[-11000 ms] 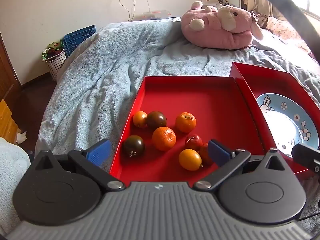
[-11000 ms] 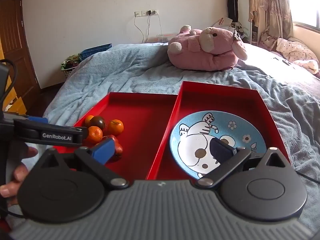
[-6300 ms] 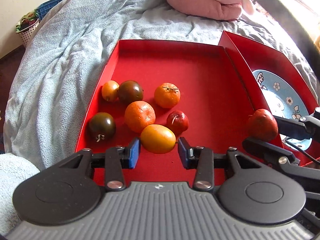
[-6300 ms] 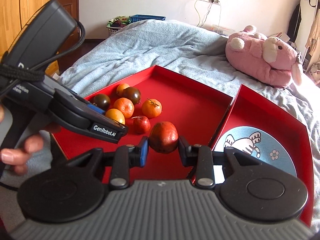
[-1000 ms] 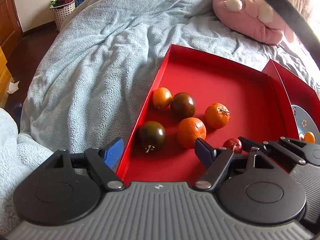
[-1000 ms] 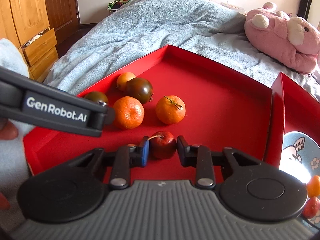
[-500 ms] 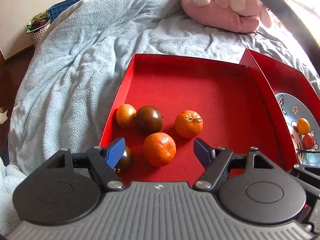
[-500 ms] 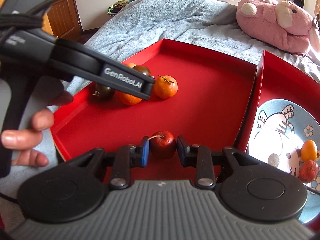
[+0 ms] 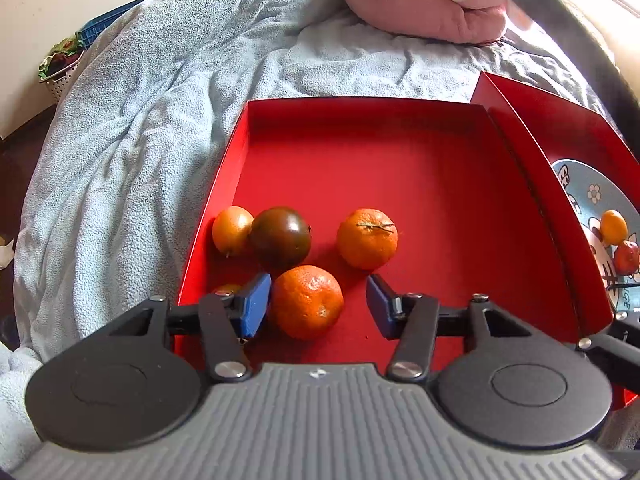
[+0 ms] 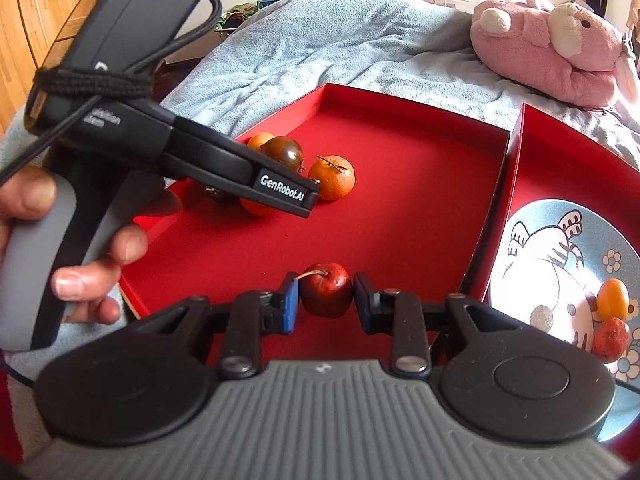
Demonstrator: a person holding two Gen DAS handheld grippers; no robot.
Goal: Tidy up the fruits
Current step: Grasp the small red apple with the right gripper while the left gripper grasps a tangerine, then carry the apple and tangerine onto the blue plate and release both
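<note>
My left gripper [image 9: 318, 306] is open around a mandarin [image 9: 307, 301] in the left red tray [image 9: 400, 152]; its left pad touches the fruit, the right pad stands apart. Beyond it lie another mandarin [image 9: 367, 238], a dark tomato [image 9: 281, 236] and a small orange fruit [image 9: 232, 230]; another fruit [image 9: 227, 289] is mostly hidden behind the left finger. My right gripper [image 10: 325, 304] is shut on a small red apple [image 10: 326, 290], held above the left tray near its right wall. The blue cartoon plate [image 10: 560, 248] in the right tray holds a yellow-orange fruit [image 10: 612, 298] and a red fruit [image 10: 610, 338].
Both red trays rest side by side on a blue-grey blanket [image 9: 152, 120] on a bed. A pink plush toy [image 9: 424, 0] lies behind them. The left gripper's body and the hand holding it [image 10: 120, 184] fill the left of the right wrist view. A basket [image 9: 60, 68] stands by the wall.
My left gripper has moved forward and narrowed its jaws around the nearer mandarin. My right gripper, still shut on the small red apple, has shifted a little towards the plate.
</note>
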